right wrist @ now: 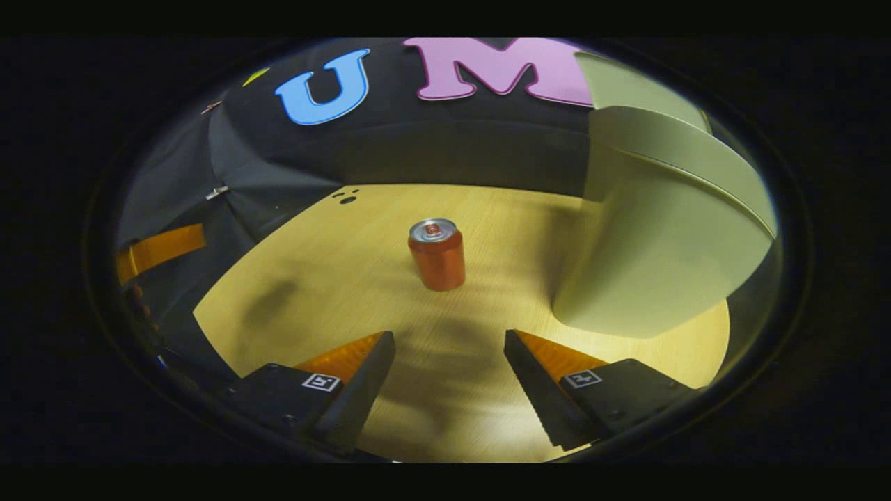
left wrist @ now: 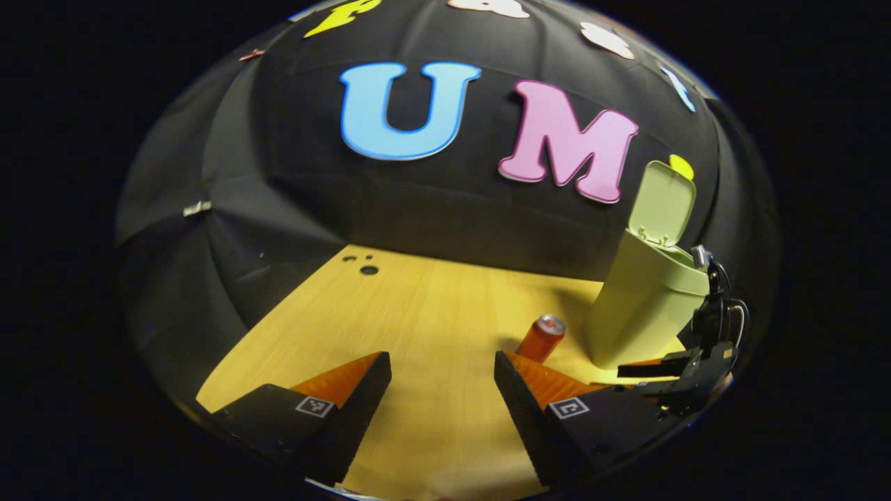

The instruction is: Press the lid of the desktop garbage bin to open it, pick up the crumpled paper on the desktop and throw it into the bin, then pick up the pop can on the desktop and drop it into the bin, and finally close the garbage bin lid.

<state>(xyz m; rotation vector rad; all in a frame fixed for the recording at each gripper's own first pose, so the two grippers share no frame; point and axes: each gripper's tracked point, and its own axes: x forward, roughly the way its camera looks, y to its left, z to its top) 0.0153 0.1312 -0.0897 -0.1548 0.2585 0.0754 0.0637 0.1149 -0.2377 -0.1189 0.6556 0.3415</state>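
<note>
Left gripper view: left gripper (left wrist: pixel 443 365) fingers spread, empty, low over counter (left wrist: pixel 418 313); pop can (left wrist: pixel 541 337) upright beside bin (left wrist: pixel 644 306), lid (left wrist: pixel 661 203) up. Right gripper view: right gripper (right wrist: pixel 450 351) fingers apart, empty, can (right wrist: pixel 437 254) straight ahead. Approach level, straddle mid-body, squeeze w/o tipping.

The left gripper view looks from low over the wooden table (left wrist: pixel 418 313) toward the black back wall (left wrist: pixel 292 209), with its own spread fingers at the bottom. The can (left wrist: pixel 541 337) and the green bin (left wrist: pixel 644 306) sit off to its right, well ahead.

The right gripper view looks from higher, tilted down at the table (right wrist: pixel 334 250), much closer to the bin (right wrist: pixel 654 257) on its right, the can (right wrist: pixel 437 255) near centre. Both views share the can, the bin, the tabletop and the back wall (right wrist: pixel 452 149).
</note>
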